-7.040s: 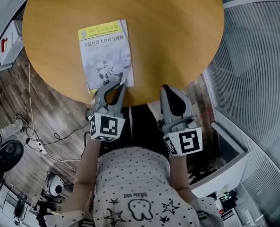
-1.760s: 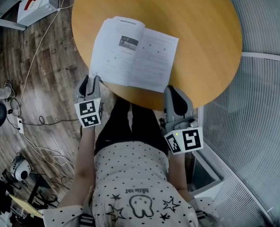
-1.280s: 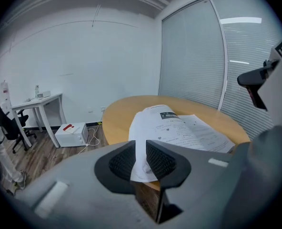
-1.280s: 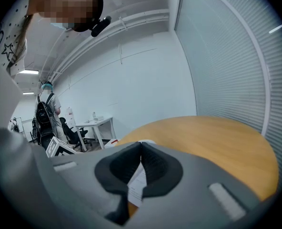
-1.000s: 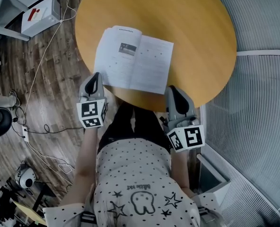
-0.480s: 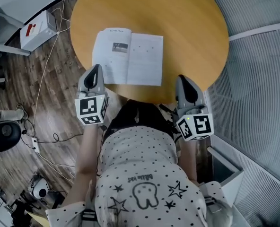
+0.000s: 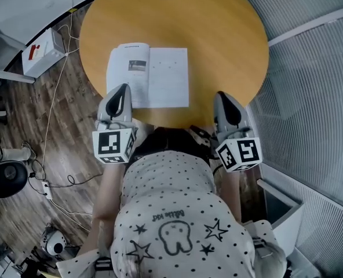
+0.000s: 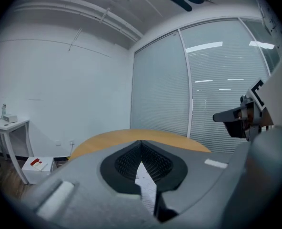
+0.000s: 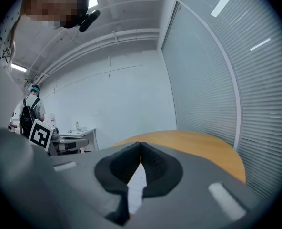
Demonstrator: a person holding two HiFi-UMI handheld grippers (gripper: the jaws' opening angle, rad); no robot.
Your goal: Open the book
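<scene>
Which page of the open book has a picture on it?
The left page, nearest the left gripper: a small dark picture sits near its top. The right page looks almost blank.

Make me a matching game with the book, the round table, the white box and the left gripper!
Things:
1. book
2. round table
3. white box
4. left gripper

Places, colours, states:
A. on the wooden floor, beside the table
B. shut, holding nothing
C. lying open on the table
D. orange-brown top

Pairs: 1-C, 2-D, 3-A, 4-B
</scene>
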